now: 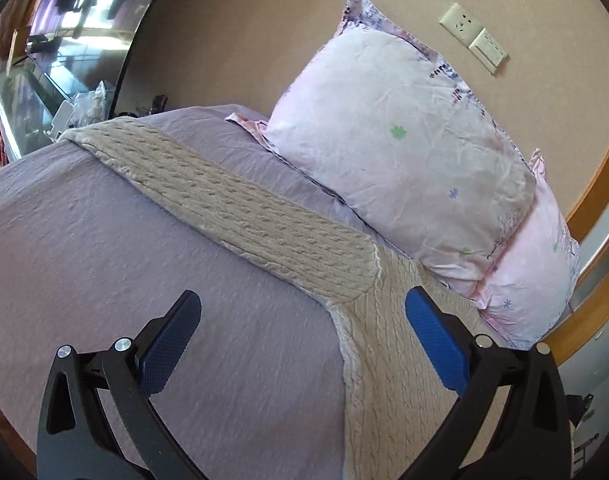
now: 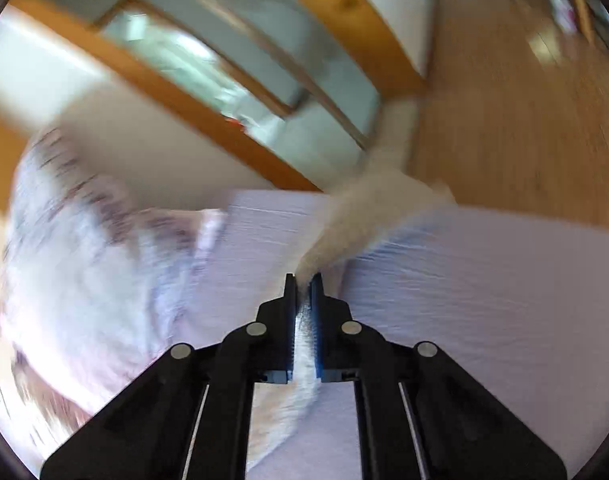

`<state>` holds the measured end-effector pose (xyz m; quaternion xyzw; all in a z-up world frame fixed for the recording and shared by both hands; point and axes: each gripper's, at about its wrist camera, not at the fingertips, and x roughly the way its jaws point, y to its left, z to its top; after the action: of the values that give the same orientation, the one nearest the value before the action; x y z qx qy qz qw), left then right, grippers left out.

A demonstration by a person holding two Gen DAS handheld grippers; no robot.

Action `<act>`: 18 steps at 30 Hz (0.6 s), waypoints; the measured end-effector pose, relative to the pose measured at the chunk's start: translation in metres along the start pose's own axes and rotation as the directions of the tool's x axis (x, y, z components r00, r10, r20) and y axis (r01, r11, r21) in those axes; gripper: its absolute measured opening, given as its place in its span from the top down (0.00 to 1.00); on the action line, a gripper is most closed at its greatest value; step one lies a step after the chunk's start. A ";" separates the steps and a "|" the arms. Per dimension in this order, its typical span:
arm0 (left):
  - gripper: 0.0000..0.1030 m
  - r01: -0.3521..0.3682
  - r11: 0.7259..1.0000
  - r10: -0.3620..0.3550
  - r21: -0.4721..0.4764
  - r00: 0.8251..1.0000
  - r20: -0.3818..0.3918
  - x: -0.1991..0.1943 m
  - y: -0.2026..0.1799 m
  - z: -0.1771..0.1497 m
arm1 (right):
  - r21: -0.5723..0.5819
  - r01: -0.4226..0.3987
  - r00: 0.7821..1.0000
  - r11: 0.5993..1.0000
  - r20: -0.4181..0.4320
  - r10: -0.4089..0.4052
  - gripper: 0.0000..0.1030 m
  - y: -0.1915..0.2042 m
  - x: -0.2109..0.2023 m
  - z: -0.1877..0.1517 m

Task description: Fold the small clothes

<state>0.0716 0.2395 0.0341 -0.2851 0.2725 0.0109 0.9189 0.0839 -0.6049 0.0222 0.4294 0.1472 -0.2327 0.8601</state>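
Note:
A beige cable-knit sweater [image 1: 248, 216] lies on the lilac bed sheet [image 1: 104, 248], one sleeve stretched toward the far left, its body running down to the lower right. My left gripper [image 1: 302, 314] is open and empty, hovering over the sheet beside the sweater's armpit; its right finger [image 1: 432, 336] is above the knit. In the blurred right wrist view, my right gripper [image 2: 303, 280] is shut on a bunched part of the sweater [image 2: 356, 216], which stretches away from the jaws above the sheet [image 2: 484, 300].
Two pink floral pillows [image 1: 396, 144] lean against the beige wall at the head of the bed. Wall sockets [image 1: 474, 38] are above them. A glass door [image 1: 76, 28] and clutter are far left. Wooden floor [image 2: 504, 120] and a wood-framed door [image 2: 232, 80] lie beyond the bed.

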 end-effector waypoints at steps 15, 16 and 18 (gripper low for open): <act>0.06 -0.146 0.941 0.142 -0.304 0.989 -0.037 0.025 0.096 0.078 | -0.643 -0.671 0.733 0.370 -0.498 0.463 0.26 0.280 -0.122 -0.261; 0.13 -0.148 0.927 0.135 -0.344 0.989 -0.061 0.030 0.106 0.082 | -0.639 -0.663 0.740 0.390 -0.479 0.473 0.21 0.281 -0.122 -0.254; 0.24 -0.132 0.894 0.103 -0.428 0.990 -0.093 0.041 0.127 0.086 | -0.618 -0.650 0.755 0.442 -0.461 0.465 0.20 0.270 -0.116 -0.236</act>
<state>0.1268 0.3861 0.0068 -0.4651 0.3109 0.1169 0.8206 0.1153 -0.2411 0.1171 0.0827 0.1739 0.1978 0.9611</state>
